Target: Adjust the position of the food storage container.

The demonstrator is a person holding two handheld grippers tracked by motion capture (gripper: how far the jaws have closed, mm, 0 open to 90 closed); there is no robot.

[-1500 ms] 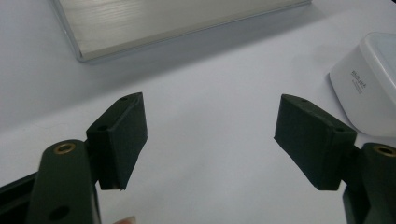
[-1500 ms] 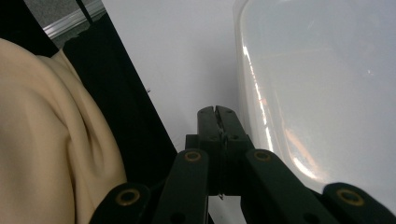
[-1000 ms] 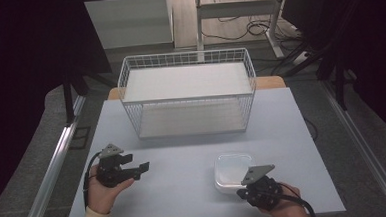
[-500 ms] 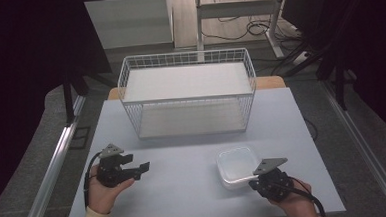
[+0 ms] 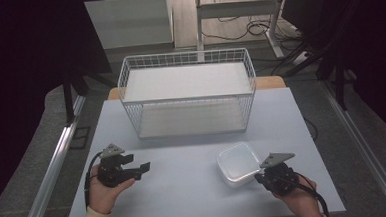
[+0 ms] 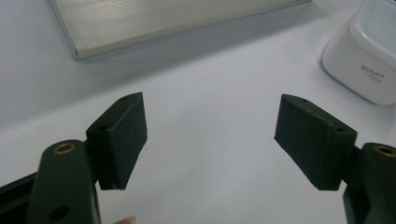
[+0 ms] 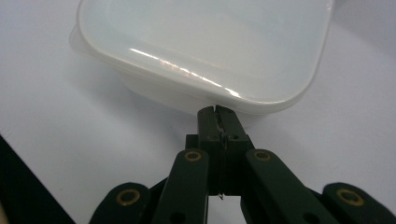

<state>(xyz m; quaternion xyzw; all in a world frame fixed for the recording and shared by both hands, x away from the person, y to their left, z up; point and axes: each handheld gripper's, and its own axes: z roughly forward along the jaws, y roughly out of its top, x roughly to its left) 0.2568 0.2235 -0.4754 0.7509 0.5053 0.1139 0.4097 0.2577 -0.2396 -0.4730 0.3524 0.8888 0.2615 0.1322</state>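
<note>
Pale blue desk (image 5: 185, 184) holds a white wire basket (image 5: 188, 98) at the back. In front of the basket, toward the right, sits a white square plastic box (image 5: 237, 163). Right tongs (image 7: 218, 112) are pressed together at the box's near rim, maybe pinching it. Left tongs (image 6: 210, 135) are wide apart, well left of the box

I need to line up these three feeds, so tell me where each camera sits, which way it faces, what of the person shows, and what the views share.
High view: fixed above the person's side, looking forward and down on the table and wire basket; both hands show, holding the left gripper and right gripper.
Left gripper view: rides the left gripper, looking across the table between wide-open jaws.
Right gripper view: rides the right gripper, jaws closed at the rim of the plastic container.
Shared: the container appears in all three.
</note>
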